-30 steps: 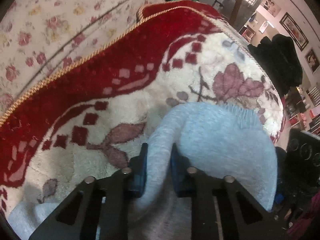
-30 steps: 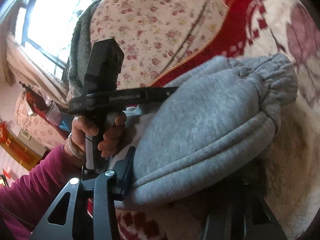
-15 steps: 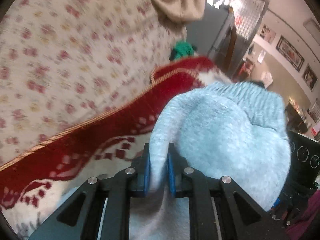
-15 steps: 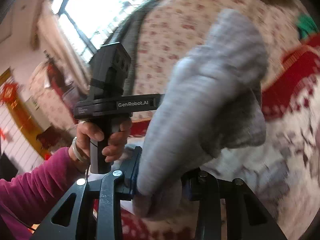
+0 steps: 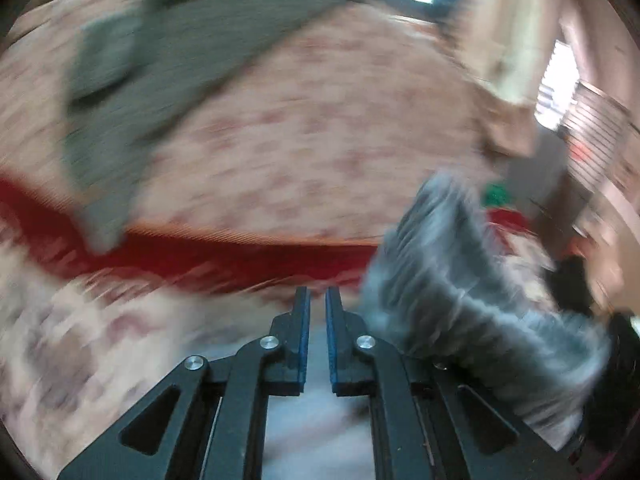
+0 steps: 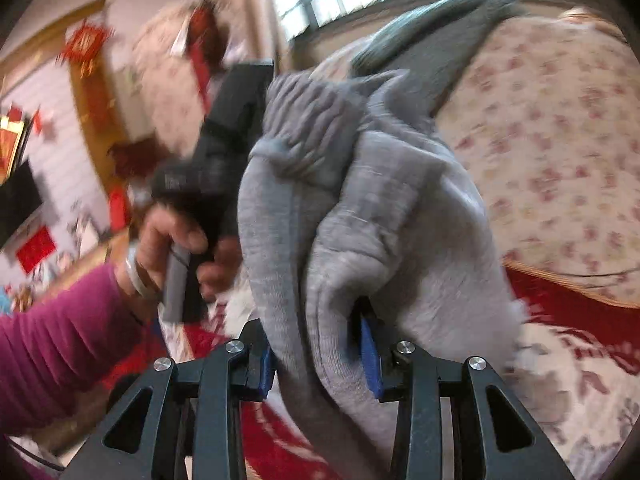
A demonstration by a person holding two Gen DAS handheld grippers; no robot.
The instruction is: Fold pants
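While the right gripper [image 6: 320, 356] has its blue-padded fingers [image 6: 370, 354] clamped on a thick bunch of the grey pants [image 6: 360, 216], the left gripper [image 5: 316, 332] has fingers nearly together w/ nothing between the blue pads [image 5: 305, 340]; its jaws have just been closing, and no cloth sits in the narrow slit. Pants fabric = soft fleecy knit, matte grey, w/ a ribbed gathered band at the top of the bunch, folds hanging down past the right fingers on both sides. In the left wrist view the same grey cloth sits just right of the fingers, beside them, blurred, ribbed edge showing. Beyond the fingers: plush rug [image 5: 224, 264], deep red border w/ gold cord edge, cream pile w/ faded pattern nearer in. Past that, a floral-print cover [image 5: 320, 128], pale w/ small pink blossoms, and a dark grey-green cloth [image 5: 168, 48] draped over its upper left. Left of the right fingers, the person's left hand [image 6: 172, 240] grips the black handle, magenta ribbed sleeve [image 6: 60, 340] behind it; the pants partly hide that handle. Left wrist view is heavily smeared.
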